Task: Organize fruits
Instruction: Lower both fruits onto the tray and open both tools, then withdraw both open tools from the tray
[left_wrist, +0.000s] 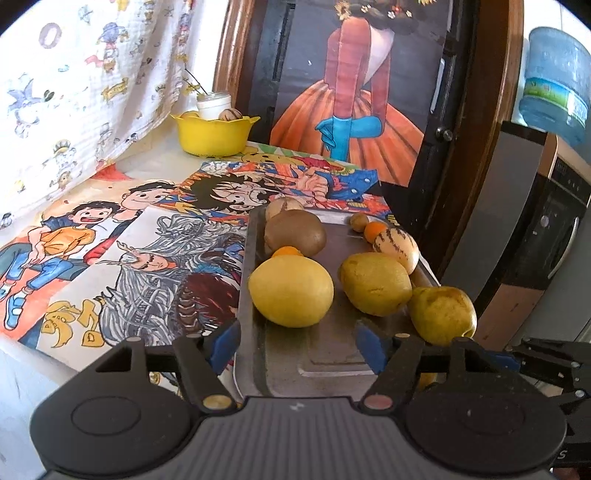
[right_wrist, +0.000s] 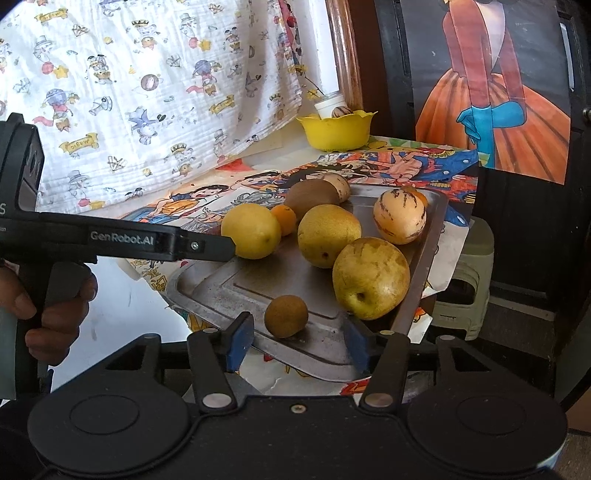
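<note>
Hovering at the near end of the metal tray, left claw has its blue pads spread apart, nothing between them. Right claw likewise spread wide and empty at the tray's near edge, a small round brown fruit lying on the tray just ahead of its pads.

Fruits on the tray: lemon at the near left, kiwi behind it, a small orange wedged between those two. To the right a yellow pear, a second pear at the tray's right rim, and a striped pepino melon behind them. Another small orange and a small brown fruit sit at the far right of the tray.

Tray rests on cartoon posters spread over the surface. Yellow bowl well apart at the far end, holding a white jar and a striped fruit. Left gripper body shows in the right wrist view, held by a hand.
</note>
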